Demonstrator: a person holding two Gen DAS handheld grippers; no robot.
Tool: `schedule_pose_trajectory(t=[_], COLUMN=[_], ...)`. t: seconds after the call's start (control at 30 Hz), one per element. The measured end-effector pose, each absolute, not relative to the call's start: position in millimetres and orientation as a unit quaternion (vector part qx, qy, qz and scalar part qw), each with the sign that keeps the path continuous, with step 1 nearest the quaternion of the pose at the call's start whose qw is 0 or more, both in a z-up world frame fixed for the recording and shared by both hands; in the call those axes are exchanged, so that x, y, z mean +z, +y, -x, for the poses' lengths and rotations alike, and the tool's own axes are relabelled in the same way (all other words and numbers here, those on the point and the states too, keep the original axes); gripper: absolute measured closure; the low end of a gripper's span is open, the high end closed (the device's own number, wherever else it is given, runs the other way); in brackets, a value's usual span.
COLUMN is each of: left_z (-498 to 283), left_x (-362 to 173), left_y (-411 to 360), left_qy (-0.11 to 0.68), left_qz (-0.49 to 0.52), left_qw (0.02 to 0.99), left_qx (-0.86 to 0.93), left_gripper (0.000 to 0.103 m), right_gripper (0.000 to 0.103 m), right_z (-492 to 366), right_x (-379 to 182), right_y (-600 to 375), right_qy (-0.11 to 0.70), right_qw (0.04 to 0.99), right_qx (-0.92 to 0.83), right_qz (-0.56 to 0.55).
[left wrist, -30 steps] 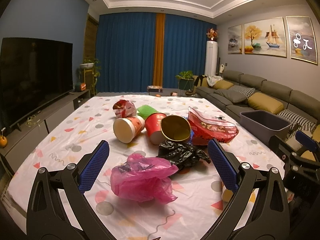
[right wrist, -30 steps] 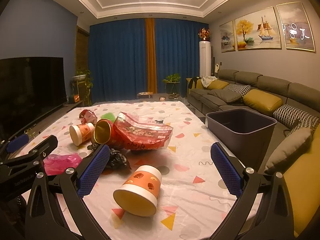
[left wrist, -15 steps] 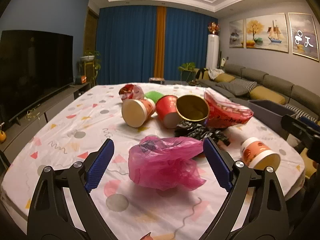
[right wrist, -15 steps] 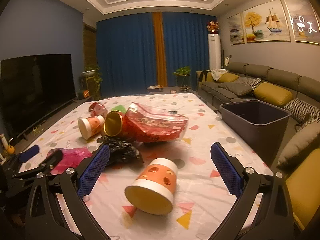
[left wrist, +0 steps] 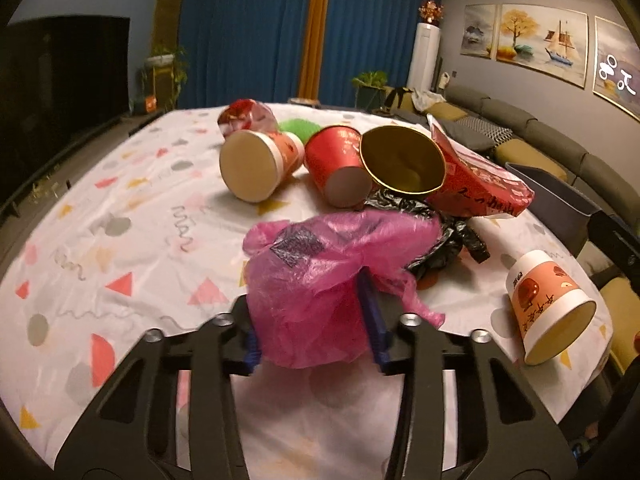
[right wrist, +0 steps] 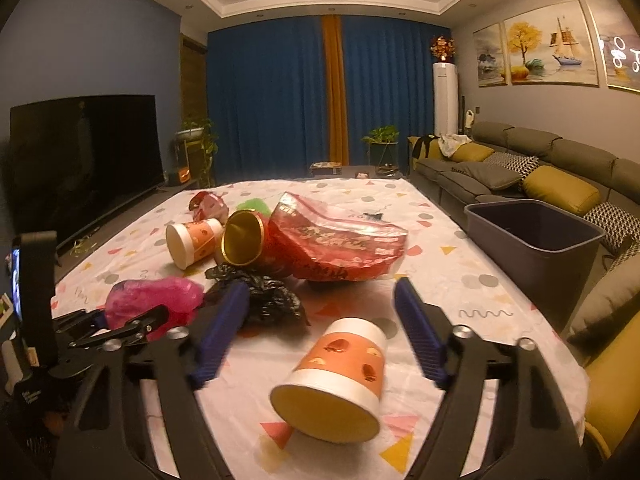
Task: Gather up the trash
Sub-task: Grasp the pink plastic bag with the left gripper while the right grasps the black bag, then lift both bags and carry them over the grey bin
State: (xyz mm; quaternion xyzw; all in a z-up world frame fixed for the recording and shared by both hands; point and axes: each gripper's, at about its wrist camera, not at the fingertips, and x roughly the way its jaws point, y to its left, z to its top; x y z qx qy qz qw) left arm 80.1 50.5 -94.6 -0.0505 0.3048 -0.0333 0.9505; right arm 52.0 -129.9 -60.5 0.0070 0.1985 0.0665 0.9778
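Pink bag: crumpled pink plastic bag (left wrist: 320,276) sits pinched between the blue pads of the left gripper (left wrist: 314,344), its bulk bulging up and forward past the fingertips; from the right wrist view it shows low at the left (right wrist: 154,302).
Left gripper: jaws drawn narrow, both pads pressed into the bag.
Right gripper: right gripper (right wrist: 324,334) stands wide, nothing between its pads, which are somewhat motion-blurred.
Orange cup: orange-and-white paper cup (right wrist: 334,388) lies on its side directly ahead of the right gripper, between the two fingers but touching neither, open mouth toward the camera.
Black bag: black plastic bag (right wrist: 266,294) lies just beyond the right gripper's left finger, touching the pink bag's far side.
Pile ahead: second orange cup (left wrist: 260,164), red cup (left wrist: 340,164), gold-lined cup (left wrist: 402,164) and red snack bag (right wrist: 336,244) lie clustered farther ahead, near the middle of the table.
Bin: grey bin (right wrist: 532,244) stands off the table's right edge, ahead and to the right of the right gripper, top open.
Table edge: patterned tablecloth (right wrist: 440,276) is bare between the orange cup and the right edge; to the left of the left gripper, cloth (left wrist: 100,240) runs bare to the left edge.
Sofa: grey sofa (right wrist: 560,164) lies beyond the bin.
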Motion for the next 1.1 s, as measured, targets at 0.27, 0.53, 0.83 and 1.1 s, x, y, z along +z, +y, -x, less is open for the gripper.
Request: schedule_pose_trajectory(t=[0.27, 0.53, 0.83, 1.1], left_z=[-79, -61, -54, -55], left_x=[-94, -78, -70, -72], left_y=[59, 88, 99, 104], left_qy=[0.301, 0.269, 0.255, 0.257], left_qz=[0.069, 0.082, 0.09, 0.098], left_qw=[0.95, 0.96, 0.963, 0.961], left_qx=[-0.04, -0.005, -0.007, -0.012], left_gripper=[0.095, 0.096, 0.096, 0.096], right_gripper=[0.05, 0.054, 0.054, 0.064], right_z=[-66, -105, -138, -163], right_x=[-66, -91, -100, -114], right_y=[-91, -60, -49, -49], right_qy=[0.213, 0.273, 0.316, 0.377], right_qw=[0.971, 0.955, 0.944, 0.922], right_qx=[0.111, 0.118, 0.097, 0.09], right_qz=[0.014, 0.009, 0.005, -0.004])
